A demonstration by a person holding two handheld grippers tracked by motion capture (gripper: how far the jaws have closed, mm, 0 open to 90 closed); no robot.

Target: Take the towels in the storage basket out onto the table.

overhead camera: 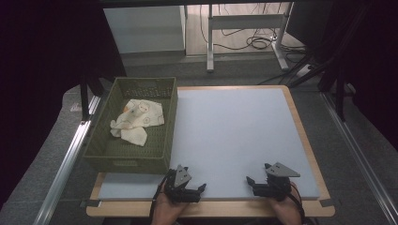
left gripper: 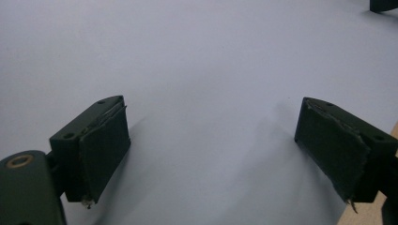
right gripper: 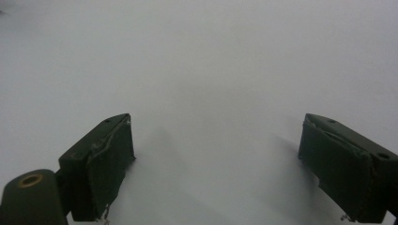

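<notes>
Both the left gripper (overhead camera: pixel 189 183) and right gripper (overhead camera: pixel 261 180) rest jaws apart, empty, at the mat's (overhead camera: pixel 234 131) near edge; a cloth (overhead camera: pixel 137 120) lies in the basket (overhead camera: pixel 141 161) at the tabletop's left edge.

left gripper (overhead camera: pixel 190 183): my black two-jaw tool — grey three-cornered plate on top, thin black cable trailing
right gripper (overhead camera: pixel 259 180): my matching black one — same grey plate
pads (left gripper: pixel 104 150): dark, worn, frayed edges

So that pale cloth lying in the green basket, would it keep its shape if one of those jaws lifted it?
Probably not. The cloth lies crumpled in soft folds on the floor of the basket, so it would likely droop and hang from wherever it is pinched. It looks thin, so probably light. Pushed, it would more likely bunch up than slide whole, perhaps catching on the woven floor.
</notes>
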